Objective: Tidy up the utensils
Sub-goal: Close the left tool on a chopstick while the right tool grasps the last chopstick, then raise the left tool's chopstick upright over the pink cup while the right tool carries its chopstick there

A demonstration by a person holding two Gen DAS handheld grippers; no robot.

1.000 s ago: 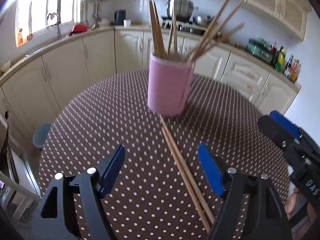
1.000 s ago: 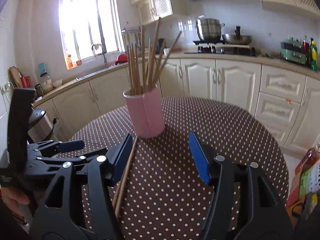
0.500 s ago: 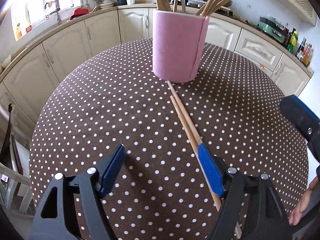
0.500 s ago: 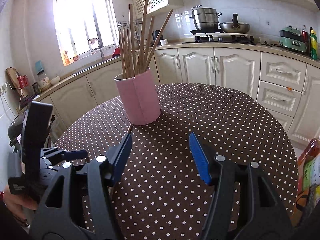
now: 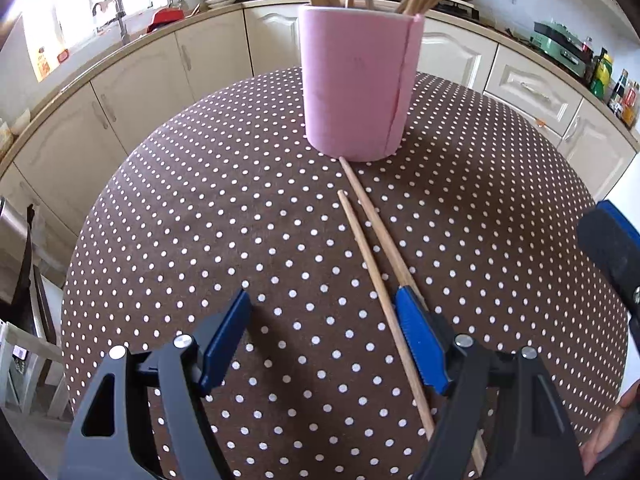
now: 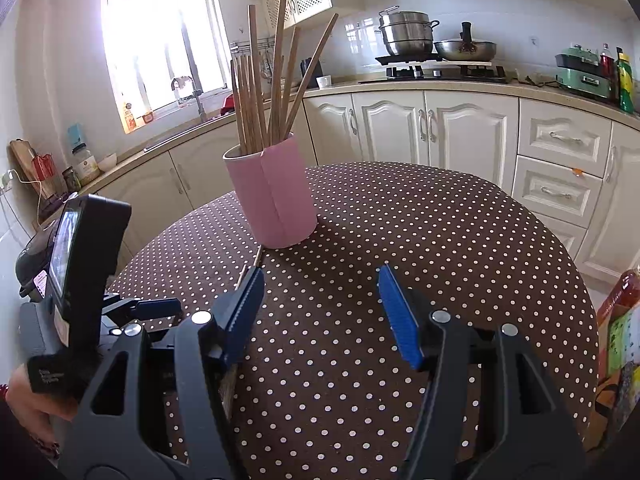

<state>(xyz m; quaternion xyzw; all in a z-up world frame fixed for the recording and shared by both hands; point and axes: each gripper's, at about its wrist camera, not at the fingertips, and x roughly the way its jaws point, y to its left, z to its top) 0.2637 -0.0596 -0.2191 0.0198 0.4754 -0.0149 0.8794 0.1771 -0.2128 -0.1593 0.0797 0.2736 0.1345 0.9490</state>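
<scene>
A pink holder (image 5: 358, 84) with several wooden chopsticks stands on the brown dotted table (image 5: 200, 220); it also shows in the right wrist view (image 6: 272, 196). Two loose chopsticks (image 5: 376, 264) lie side by side on the cloth, running from the holder's base toward me. My left gripper (image 5: 320, 340) is open low over the table; one chopstick lies just inside its right finger (image 5: 416, 340), the other passes under it. My right gripper (image 6: 320, 316) is open and empty above the table. The chopstick tips (image 6: 250, 270) peek out by its left finger.
The table's round edge curves close on all sides. Cream kitchen cabinets (image 6: 432, 128) ring the room, with a stove and pots (image 6: 408, 40) behind. A bottle and packets (image 6: 620, 320) stand at the right. The left gripper body (image 6: 68, 280) shows beside the right one.
My left gripper has moved forward and down toward the table, so the chopsticks now lie by its right finger. My right gripper has lifted and drawn back a little.
</scene>
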